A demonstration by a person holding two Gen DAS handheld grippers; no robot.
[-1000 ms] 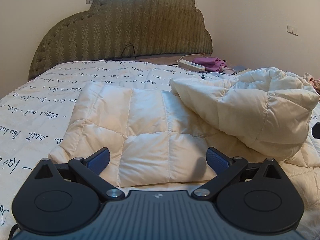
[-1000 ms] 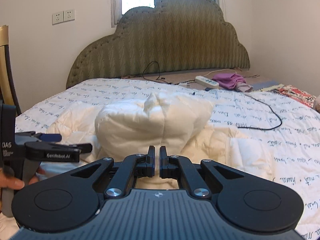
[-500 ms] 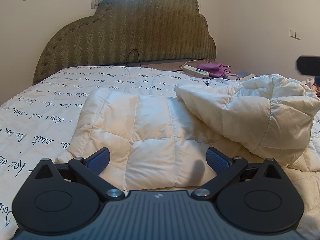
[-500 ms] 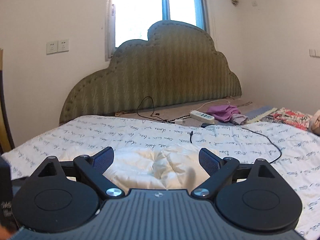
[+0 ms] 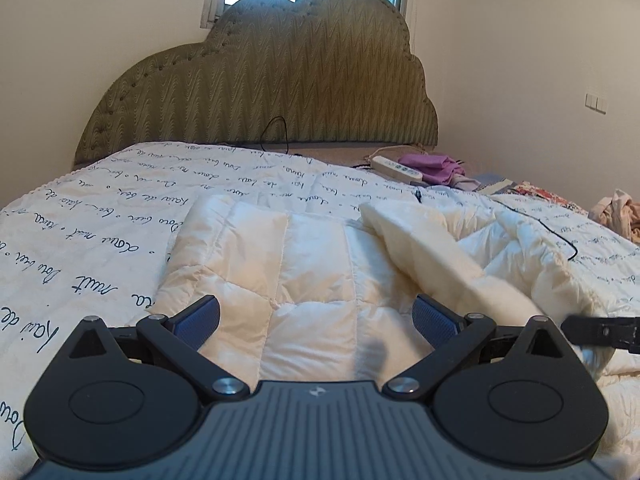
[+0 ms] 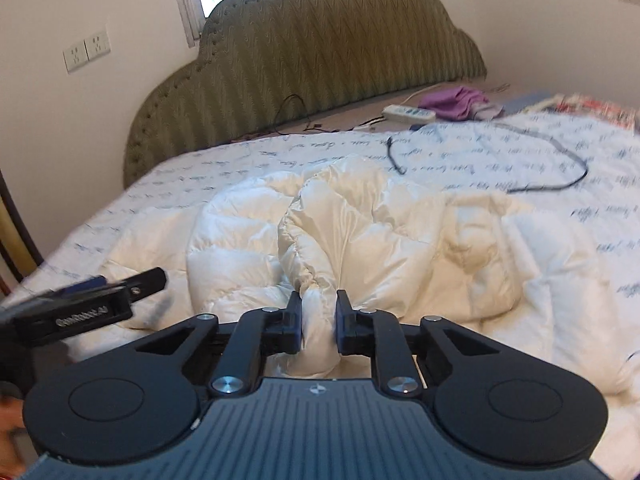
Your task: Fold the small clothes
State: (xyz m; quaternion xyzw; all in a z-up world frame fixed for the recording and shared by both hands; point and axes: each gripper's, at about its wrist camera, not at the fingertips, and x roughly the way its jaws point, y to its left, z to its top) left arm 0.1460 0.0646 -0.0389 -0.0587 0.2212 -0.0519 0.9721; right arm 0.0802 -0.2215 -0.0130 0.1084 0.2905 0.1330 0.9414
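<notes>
Cream padded jacket lies on the bed below the headboard; right tool, jaws just closing, pinches a bunched fold while left tool hangs spread, so best lift slowly, keeping the fold's edges aligned.

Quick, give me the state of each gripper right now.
Left gripper: open, holding nothing, above the flat part of the white puffer jacket.
Right gripper: jaws just closed, pinching a bunched fold of the jacket.

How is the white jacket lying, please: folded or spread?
Partly folded: the jacket lies flat on its left, while its right side is bunched over.
</notes>
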